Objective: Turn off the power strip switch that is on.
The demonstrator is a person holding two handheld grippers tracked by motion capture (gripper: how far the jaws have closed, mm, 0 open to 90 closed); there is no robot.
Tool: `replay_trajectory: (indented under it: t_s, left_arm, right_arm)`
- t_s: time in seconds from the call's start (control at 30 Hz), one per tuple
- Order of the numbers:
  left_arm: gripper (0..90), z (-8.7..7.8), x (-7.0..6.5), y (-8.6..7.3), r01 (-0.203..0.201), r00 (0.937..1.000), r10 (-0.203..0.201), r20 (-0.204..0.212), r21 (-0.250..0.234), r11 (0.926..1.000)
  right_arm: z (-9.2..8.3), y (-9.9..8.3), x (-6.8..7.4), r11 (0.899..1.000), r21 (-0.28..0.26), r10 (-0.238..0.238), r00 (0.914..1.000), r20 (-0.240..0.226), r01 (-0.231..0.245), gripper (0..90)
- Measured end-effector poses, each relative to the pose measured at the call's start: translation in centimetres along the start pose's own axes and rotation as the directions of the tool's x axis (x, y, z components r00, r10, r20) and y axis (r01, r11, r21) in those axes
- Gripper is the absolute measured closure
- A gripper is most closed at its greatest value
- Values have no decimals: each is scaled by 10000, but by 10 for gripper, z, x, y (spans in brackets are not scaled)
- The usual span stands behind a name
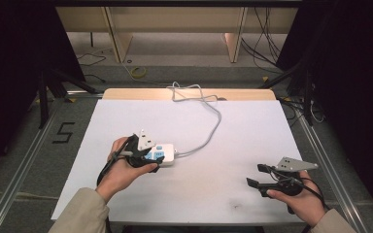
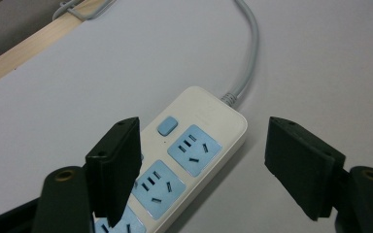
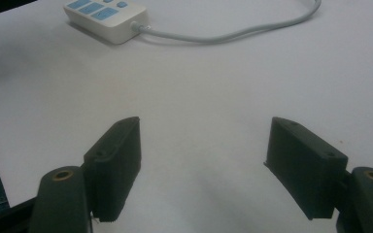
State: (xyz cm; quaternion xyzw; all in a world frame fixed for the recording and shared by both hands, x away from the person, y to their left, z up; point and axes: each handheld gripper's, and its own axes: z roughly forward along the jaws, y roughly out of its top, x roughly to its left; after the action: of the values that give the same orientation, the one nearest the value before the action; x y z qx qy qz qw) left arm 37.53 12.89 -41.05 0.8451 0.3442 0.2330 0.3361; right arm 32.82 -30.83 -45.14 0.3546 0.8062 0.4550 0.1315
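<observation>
Power strip (image 1: 164,154) sits on the white table (image 1: 233,145), left of centre, lying flat, its grey cord (image 1: 209,133) running off the right end, curving up the table and looping over the far wooden edge (image 1: 126,93). Going left to right in the high view we see: a "5" marked on the floor (image 1: 64,132) off the table's left side, then the person's left hand (image 1: 119,167) with the left gripper (image 1: 158,160) sitting right over the strip's near end, covering part of it. In the left gripper view we have both jaws wide apart, gripping nothing; the strip (image 2: 184,160) lies between and under them, left jaw overlapping its left edge, right jaw clear of it over bare table. Whether the left jaw touches the strip we can't tell. We count a blue switch (image 2: 167,126) and blue socket faces (image 2: 194,149) in a row down the white body, the nearest one cut off at the frame bottom. Nothing plugged into the sockets we can see. Further right, open table surface, then the right hand (image 1: 303,199) near the front right corner holding the right gripper (image 1: 255,175), well apart from the strip. The right gripper view gives jaws spread wide, empty, above bare white table, strip (image 3: 108,15) far off at top left with the cord (image 3: 233,31) trailing right. Small dark smudge on the table (image 1: 234,208) near the front edge.
</observation>
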Motion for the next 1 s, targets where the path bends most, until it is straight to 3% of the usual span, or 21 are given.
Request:
replay_trajectory:
  t_s: [0.5, 1.0]
  left_arm:
    - [284, -11, 2, -13, -150, 9998, 145, -153, -341, 9993]
    - [283, -21, 3, -34, 7, 9996, -20, -285, -477, 9989]
  right_arm:
    - [0, 0, 0, 10000, -34, -10, 10000, -3, 10, 290]
    - [0, 0, 0, 10000, -24, -14, 10000, 2, 14, 289]
